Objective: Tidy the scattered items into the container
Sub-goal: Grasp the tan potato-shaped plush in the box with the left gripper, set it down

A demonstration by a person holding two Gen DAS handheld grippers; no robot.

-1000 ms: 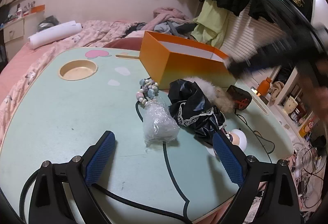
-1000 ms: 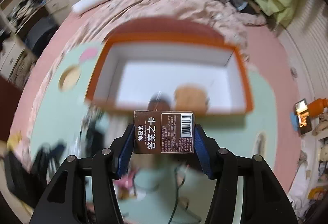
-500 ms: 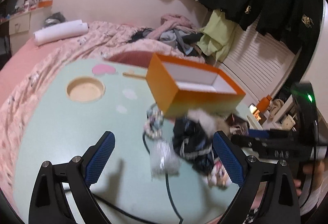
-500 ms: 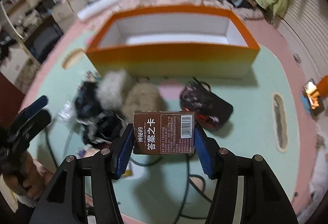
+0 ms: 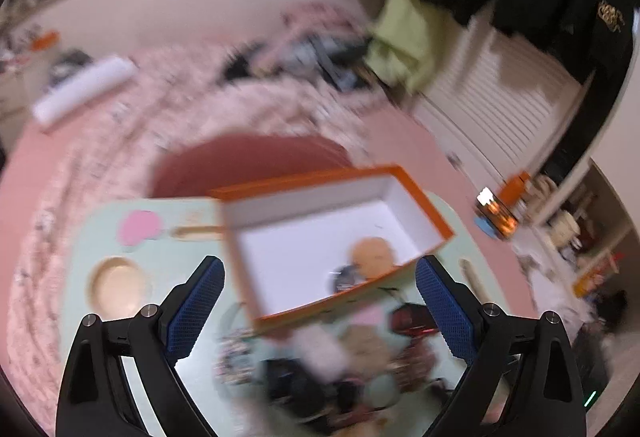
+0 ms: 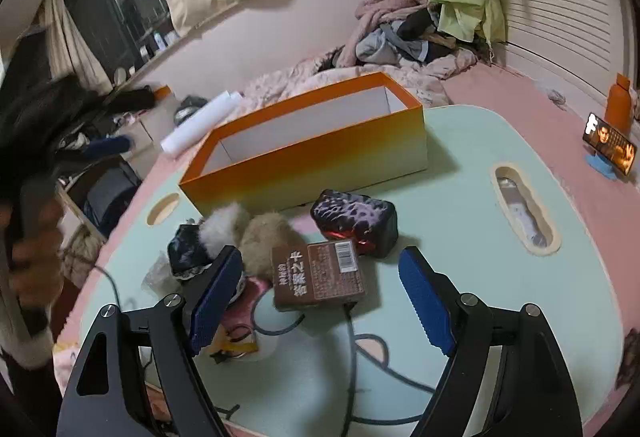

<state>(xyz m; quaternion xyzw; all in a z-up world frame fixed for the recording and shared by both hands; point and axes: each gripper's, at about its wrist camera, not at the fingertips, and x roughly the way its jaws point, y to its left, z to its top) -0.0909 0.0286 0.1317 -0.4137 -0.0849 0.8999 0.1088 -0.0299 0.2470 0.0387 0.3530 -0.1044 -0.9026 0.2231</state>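
Bedroom scene: mint lap table (image 6: 472, 157) on a pink bed, clutter short of the orange box (image 6: 308, 153).

Inspected largest first. Orange box stood open-topped at the table's far side, long axis running left to right, two small items already on its floor. Brown card box (image 6: 320, 275) lay flat on the table, not in the container, just ahead of the right gripper (image 6: 320, 297) and between its pads, long side across them. Jaws were opening, pads clear of it. Right gripper angled down, nearer. Left gripper (image 5: 320, 309) hung spread and empty above the orange box, view blurred.
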